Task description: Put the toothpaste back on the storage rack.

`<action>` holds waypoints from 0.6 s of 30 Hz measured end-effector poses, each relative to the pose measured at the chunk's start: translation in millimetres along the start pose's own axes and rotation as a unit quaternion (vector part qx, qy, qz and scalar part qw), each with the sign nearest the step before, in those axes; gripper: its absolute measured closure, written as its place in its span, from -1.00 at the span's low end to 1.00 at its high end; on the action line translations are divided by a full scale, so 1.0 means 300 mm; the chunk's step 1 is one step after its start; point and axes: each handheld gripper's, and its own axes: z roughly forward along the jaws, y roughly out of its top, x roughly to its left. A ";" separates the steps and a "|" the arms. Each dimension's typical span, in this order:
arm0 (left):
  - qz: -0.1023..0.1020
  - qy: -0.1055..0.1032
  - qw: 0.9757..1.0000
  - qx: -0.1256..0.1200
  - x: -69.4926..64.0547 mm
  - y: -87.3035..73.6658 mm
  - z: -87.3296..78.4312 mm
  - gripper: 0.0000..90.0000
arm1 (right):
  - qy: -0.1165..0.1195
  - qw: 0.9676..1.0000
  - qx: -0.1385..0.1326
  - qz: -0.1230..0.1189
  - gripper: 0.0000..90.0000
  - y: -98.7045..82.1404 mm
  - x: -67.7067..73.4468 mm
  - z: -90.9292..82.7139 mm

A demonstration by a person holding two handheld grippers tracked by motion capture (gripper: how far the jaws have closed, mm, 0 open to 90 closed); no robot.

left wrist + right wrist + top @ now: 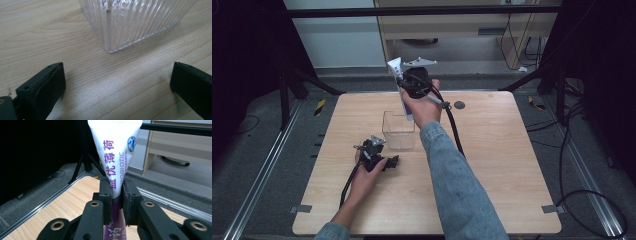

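A white and purple toothpaste tube [398,80] stands upright in my right gripper [406,86], above the far side of a clear ribbed plastic box [398,131]. In the right gripper view the tube [113,150] is pinched between the two black pads of that gripper [116,195], crimped end up. My left gripper [388,164] rests low on the table, just in front of and left of the box. Its jaws stand wide open in the left gripper view, with bare wood between them [117,82] and a corner of the box [110,47] ahead.
The wooden table [492,165] has a dark round mark [459,105] near its far edge. Black cables trail from both grippers. Beyond the table are metal rails, tripod legs and a wooden desk.
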 end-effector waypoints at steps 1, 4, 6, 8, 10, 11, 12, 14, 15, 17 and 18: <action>0.000 0.000 1.000 0.000 0.000 0.000 0.000 -1.00 | 0.001 1.000 -0.002 0.001 0.76 0.001 0.001 0.000; 0.000 0.000 1.000 0.000 0.000 0.000 0.000 -1.00 | 0.006 1.000 -0.004 -0.004 0.76 0.003 0.006 0.009; 0.000 0.000 1.000 0.000 0.000 0.000 0.000 -1.00 | 0.003 1.000 -0.002 -0.005 0.76 0.002 0.011 0.016; 0.001 0.000 1.000 0.000 0.000 0.000 -0.001 -1.00 | 0.003 1.000 -0.004 -0.004 0.76 0.000 0.014 0.022; 0.001 0.000 1.000 0.000 0.001 -0.001 -0.001 -1.00 | 0.002 1.000 -0.006 -0.003 0.76 -0.003 0.021 0.029; 0.001 0.000 1.000 0.000 0.001 -0.001 -0.001 -1.00 | 0.003 1.000 -0.006 -0.003 0.76 -0.003 0.023 0.032; 0.001 0.000 1.000 0.000 0.001 -0.001 -0.001 -1.00 | 0.006 1.000 -0.005 -0.003 0.76 -0.003 0.026 0.039; 0.001 0.000 1.000 0.000 0.001 -0.001 -0.001 -1.00 | 0.006 1.000 -0.004 -0.003 0.76 -0.002 0.027 0.043; 0.001 -0.001 1.000 0.000 0.001 0.000 -0.001 -1.00 | 0.006 1.000 -0.005 -0.004 0.76 -0.002 0.027 0.049; 0.001 0.000 1.000 0.000 0.001 0.000 -0.001 -1.00 | 0.007 1.000 -0.003 -0.006 0.76 -0.001 0.029 0.056; 0.001 -0.001 1.000 0.001 0.001 0.000 -0.001 -1.00 | 0.007 1.000 -0.003 -0.007 0.76 -0.001 0.029 0.059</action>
